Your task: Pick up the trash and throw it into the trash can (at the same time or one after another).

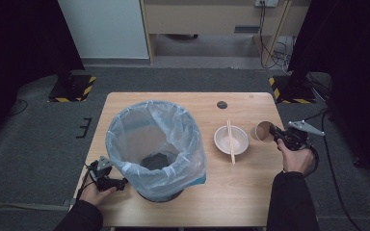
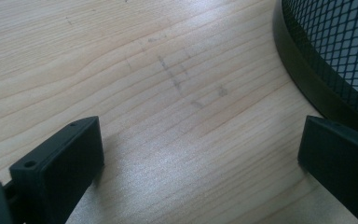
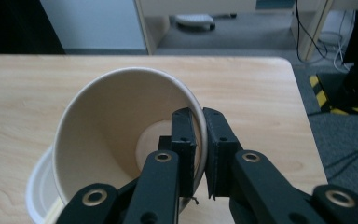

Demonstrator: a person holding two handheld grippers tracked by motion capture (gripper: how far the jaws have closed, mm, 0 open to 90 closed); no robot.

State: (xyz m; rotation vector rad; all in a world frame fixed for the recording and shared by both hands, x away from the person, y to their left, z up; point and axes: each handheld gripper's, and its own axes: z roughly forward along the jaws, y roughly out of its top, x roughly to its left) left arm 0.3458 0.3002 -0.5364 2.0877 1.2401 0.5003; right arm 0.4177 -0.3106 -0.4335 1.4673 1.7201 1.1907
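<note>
High view. Wooden table (image 1: 231, 192) on grey carpet, dark curtains to either side, a pale cabinet and trailing cables at the far wall, two yellow-and-black striped floor bases beyond the table. On the table: wire-mesh bin (image 1: 156, 149) lined with a translucent blue bag, left of centre; white bowl (image 1: 231, 139) with a pair of chopsticks (image 1: 231, 141) laid across it, right of centre; a small dark disc (image 1: 222, 104) near the far edge. Left tongs (image 1: 111, 180) sit low at the bin's near-left foot, held in the person's left hand. Right tongs (image 1: 272, 133) at the table's right edge, held in the right hand, meet a brown paper cup (image 1: 264, 130) just right of the bowl.

Left gripper view. Left tongs (image 2: 200, 158) spread wide, nothing between them; bare wood grain with faint pencil marks below. The bin's black base ring and mesh (image 2: 317, 70) run along the right, close against the right jaw.

Right gripper view. Right tongs (image 3: 200, 154) pinched on the paper cup's (image 3: 107, 135) rim, one jaw inside the wall, one outside. The cup is tipped, its mouth toward the camera, its pale inside bare. The bowl's white rim (image 3: 37, 186) shows under the cup at lower left.
</note>
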